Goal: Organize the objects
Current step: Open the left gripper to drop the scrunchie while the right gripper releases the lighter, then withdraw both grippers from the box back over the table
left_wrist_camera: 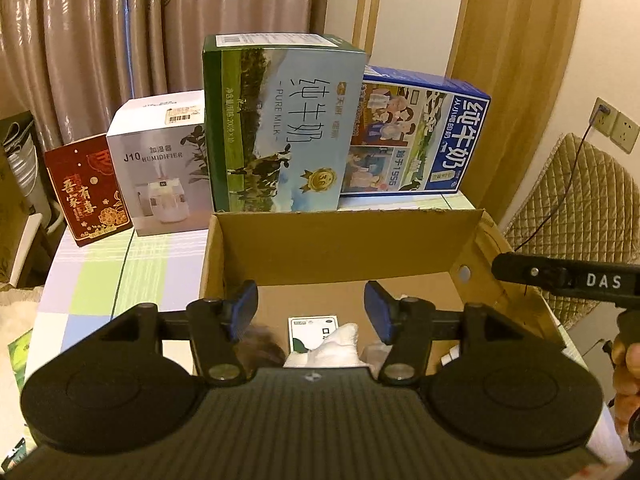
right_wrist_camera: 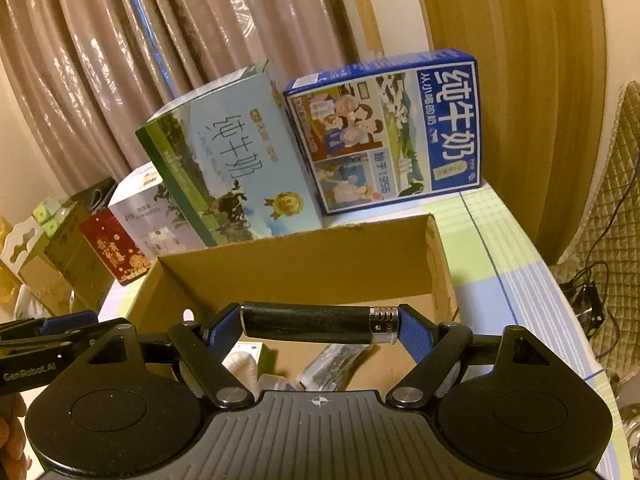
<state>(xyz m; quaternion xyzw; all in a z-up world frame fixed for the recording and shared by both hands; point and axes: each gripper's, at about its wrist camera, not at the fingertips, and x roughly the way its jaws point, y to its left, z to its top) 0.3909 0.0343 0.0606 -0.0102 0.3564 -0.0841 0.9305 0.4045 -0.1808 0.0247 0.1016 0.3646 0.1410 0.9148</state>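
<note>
- Open cardboard box (right_wrist_camera: 320,264) is set on the checked tablecloth (right_wrist_camera: 500,248), in front of a row of upright cartons
- Green milk carton (left_wrist_camera: 280,128) and blue milk carton (left_wrist_camera: 416,136) are stood just behind it
- Black cylinder with metal end (right_wrist_camera: 316,322) is held crosswise above the box, clamped by right gripper (right_wrist_camera: 316,326)
- Left gripper (left_wrist_camera: 310,312) is held over the box, jaws apart, nothing gripped

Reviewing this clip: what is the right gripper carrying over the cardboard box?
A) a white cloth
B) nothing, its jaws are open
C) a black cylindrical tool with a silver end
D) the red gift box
C: in the right wrist view the right gripper is clamped endwise on a black cylindrical tool, held above the open cardboard box.
</note>
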